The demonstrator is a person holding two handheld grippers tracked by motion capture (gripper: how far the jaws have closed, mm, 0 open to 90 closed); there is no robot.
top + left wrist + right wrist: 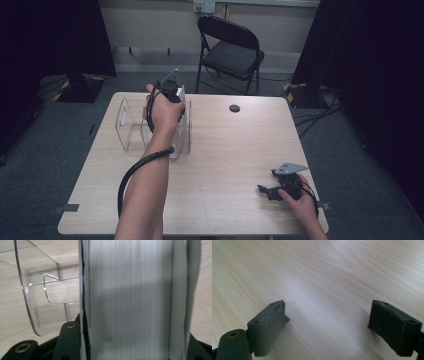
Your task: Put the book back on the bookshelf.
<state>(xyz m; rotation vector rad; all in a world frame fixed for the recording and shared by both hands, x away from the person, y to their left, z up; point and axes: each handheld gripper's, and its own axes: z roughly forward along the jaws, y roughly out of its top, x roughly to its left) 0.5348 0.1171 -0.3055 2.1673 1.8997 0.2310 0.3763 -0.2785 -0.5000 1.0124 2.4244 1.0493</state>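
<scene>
While the left gripper clamps a white box beside the clear holder, the right gripper rests open on the table.

table: pale wood-grain laminate, smooth, soft sheen
clear holder: transparent glossy plastic
white book: matt paper page edges, finely ribbed, in my left gripper
my right gripper: matt dark rubbery pads
chair: black, slightly glossy seat
</scene>
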